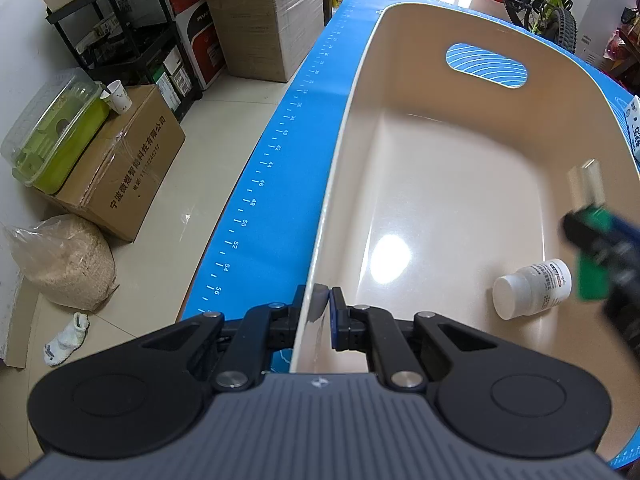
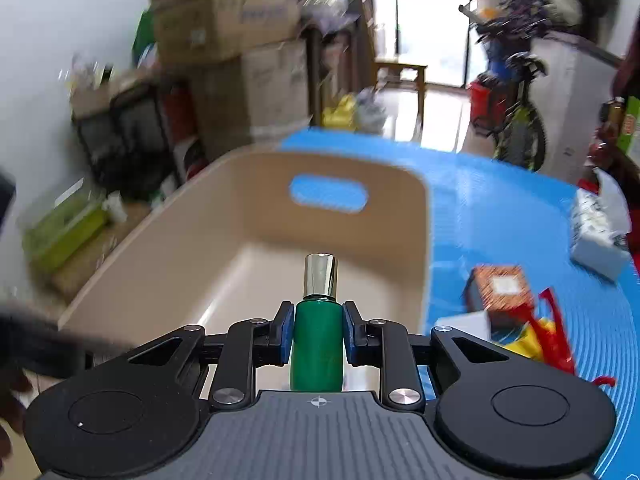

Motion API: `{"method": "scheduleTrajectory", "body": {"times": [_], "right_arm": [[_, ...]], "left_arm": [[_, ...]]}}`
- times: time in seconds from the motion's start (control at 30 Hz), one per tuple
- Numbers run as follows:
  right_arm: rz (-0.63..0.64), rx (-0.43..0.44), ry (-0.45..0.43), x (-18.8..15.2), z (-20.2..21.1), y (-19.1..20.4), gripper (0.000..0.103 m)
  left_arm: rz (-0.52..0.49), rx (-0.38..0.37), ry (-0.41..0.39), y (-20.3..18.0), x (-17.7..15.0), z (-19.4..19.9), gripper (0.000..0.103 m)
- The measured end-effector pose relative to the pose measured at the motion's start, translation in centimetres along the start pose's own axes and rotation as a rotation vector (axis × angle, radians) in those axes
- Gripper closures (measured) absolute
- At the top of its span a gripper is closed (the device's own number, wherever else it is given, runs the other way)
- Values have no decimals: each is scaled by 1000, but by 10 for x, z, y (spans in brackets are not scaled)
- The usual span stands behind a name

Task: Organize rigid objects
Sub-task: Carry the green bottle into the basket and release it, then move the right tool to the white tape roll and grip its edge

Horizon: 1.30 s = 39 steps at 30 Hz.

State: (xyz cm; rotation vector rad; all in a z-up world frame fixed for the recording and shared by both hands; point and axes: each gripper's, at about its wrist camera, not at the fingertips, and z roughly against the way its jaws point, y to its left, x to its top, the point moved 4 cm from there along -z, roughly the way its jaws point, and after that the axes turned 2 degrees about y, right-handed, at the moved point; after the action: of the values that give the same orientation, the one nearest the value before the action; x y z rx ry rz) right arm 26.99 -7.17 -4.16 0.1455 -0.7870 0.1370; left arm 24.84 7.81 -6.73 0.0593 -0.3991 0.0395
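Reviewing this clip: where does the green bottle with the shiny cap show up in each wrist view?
Left wrist: green bottle at the right edge, blurred, in the right gripper over the bin's right side, beyond the white bottle lying in the bin.
Right wrist: green bottle at centre bottom, clamped between the blue pads, cap pointing away towards the bin.
Shared landmark: the beige bin's oval handle cutout, also at.

Left gripper [image 1: 323, 312] pinches the near wall of the beige bin [image 1: 352, 128] — one pad outside, one inside. White bottle [image 1: 530, 288] lies on its side on the bin floor. Right gripper [image 1: 592, 248], blurred, enters at right edge carrying a green bottle [image 1: 594, 276] — silver cap up. Blue mat [image 1: 280, 184] under bin.
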Motion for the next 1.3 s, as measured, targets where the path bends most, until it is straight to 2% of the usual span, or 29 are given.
{"method": "scheduleTrajectory", "body": {"times": [0.13, 0.47, 0.53, 0.57, 0.7, 0.9, 1.17, 1.3], "right_arm": [[107, -63, 17, -11, -4, 14, 69], [126, -74, 19, -10, -5, 14, 67], [112, -59, 18, -10, -3, 14, 64], [104, -52, 19, -9, -4, 12, 56], [75, -21, 9, -7, 1, 7, 50], [4, 17, -57, 3, 24, -10, 43], [-81, -30, -126, 13, 56, -53, 39], [-124, -86, -123, 9, 61, -84, 39]], "left_arm": [[1, 0, 1, 1, 0, -1, 91], [3, -1, 0, 0, 1, -1, 91], [2, 1, 0, 0, 1, 0, 91], [2, 2, 0, 0, 1, 0, 91], [0, 9, -2, 0, 1, 0, 91], [2, 11, -4, 0, 1, 0, 90], [5, 10, -3, 2, 1, -1, 90], [5, 11, -4, 1, 1, 0, 90]]}}
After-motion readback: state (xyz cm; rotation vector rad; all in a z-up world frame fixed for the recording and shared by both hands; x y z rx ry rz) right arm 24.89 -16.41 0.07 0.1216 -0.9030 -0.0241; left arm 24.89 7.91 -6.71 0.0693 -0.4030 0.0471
